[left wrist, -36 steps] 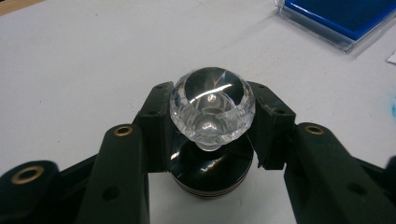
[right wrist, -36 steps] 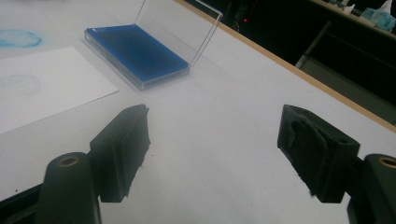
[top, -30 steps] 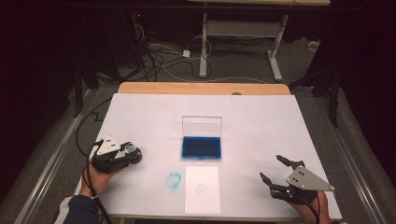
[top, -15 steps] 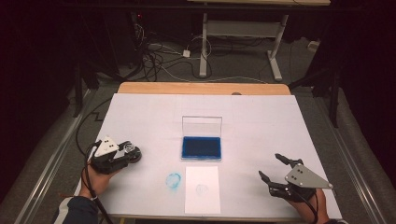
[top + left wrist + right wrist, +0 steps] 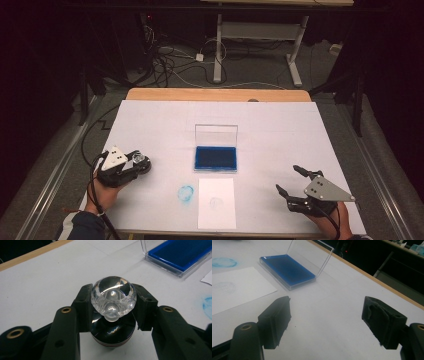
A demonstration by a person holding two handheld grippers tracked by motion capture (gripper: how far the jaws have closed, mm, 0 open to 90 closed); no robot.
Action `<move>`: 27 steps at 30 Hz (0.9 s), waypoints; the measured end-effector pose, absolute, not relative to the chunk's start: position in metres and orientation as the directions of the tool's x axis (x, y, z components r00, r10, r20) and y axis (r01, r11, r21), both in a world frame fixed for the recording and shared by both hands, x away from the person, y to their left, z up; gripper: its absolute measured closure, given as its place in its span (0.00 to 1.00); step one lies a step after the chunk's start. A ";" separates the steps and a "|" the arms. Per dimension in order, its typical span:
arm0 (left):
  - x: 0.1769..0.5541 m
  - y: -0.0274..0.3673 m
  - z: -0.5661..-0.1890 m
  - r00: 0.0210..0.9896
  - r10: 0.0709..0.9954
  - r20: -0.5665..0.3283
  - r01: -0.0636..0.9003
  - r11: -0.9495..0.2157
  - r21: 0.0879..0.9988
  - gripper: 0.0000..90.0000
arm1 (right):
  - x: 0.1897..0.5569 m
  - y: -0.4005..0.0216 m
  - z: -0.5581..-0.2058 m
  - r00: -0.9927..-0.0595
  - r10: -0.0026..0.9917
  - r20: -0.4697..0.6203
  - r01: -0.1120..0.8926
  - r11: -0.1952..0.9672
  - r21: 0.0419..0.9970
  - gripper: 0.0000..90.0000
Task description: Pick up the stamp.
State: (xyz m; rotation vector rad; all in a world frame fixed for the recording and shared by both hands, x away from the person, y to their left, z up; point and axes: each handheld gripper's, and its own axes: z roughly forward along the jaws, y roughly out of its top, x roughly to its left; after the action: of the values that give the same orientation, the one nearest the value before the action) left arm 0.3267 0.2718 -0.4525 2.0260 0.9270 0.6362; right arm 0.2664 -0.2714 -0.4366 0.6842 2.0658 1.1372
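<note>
A stamp with a clear faceted knob (image 5: pixel 113 293) and a round black base (image 5: pixel 112 336) stands on the white table at the left (image 5: pixel 141 161). My left gripper (image 5: pixel 139 163) (image 5: pixel 113 306) is shut on it, one pad on each side of the knob. A blue ink pad (image 5: pixel 215 158) (image 5: pixel 287 268) lies in its clear case at the table's middle, lid raised. My right gripper (image 5: pixel 286 178) (image 5: pixel 327 317) hovers open at the front right. Its jaws have just been opening, with nothing between them.
A white sheet (image 5: pixel 216 202) (image 5: pixel 234 290) with a faint round print lies in front of the ink pad. A blue ring smudge (image 5: pixel 186 193) (image 5: pixel 207 307) marks the table to its left. The far table edge is a wooden strip (image 5: pixel 215 94); cables lie on the floor beyond.
The right gripper's jaws stand slightly wider than before. Both hands have stayed where they were, and the left still grips the stamp.
</note>
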 end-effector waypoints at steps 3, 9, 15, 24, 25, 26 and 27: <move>0.326 0.272 -0.452 0.604 0.790 0.108 0.382 -0.405 0.831 0.60 | 0.266 -0.271 -0.437 -0.639 0.706 -0.307 0.121 0.486 0.866 0.26; 0.325 0.270 -0.450 0.611 0.784 0.109 0.369 -0.405 0.837 0.60 | 0.266 -0.271 -0.437 -0.641 0.705 -0.305 0.121 0.485 0.866 0.26; 0.324 0.271 -0.448 0.613 0.783 0.107 0.363 -0.399 0.842 0.60 | 0.267 -0.270 -0.438 -0.643 0.703 -0.302 0.125 0.486 0.865 0.26; 0.320 0.271 -0.444 0.617 0.781 0.096 0.350 -0.382 0.855 0.60 | 0.267 -0.270 -0.438 -0.643 0.704 -0.302 0.126 0.486 0.865 0.26; 0.320 0.271 -0.444 0.620 0.779 0.095 0.348 -0.381 0.857 0.60 | 0.267 -0.270 -0.438 -0.643 0.704 -0.300 0.127 0.485 0.865 0.26; 0.320 0.271 -0.443 0.620 0.779 0.096 0.346 -0.381 0.857 0.60 | 0.267 -0.270 -0.438 -0.643 0.704 -0.301 0.127 0.485 0.865 0.26; 0.319 0.270 -0.443 0.621 0.778 0.099 0.341 -0.382 0.859 0.60 | 0.267 -0.270 -0.438 -0.643 0.704 -0.302 0.126 0.486 0.865 0.26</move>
State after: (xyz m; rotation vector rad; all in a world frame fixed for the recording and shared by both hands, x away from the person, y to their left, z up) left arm 0.3193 0.2699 -0.4427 1.9757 0.8822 0.6344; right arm 0.2667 -0.2698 -0.4379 0.6815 2.0775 1.1348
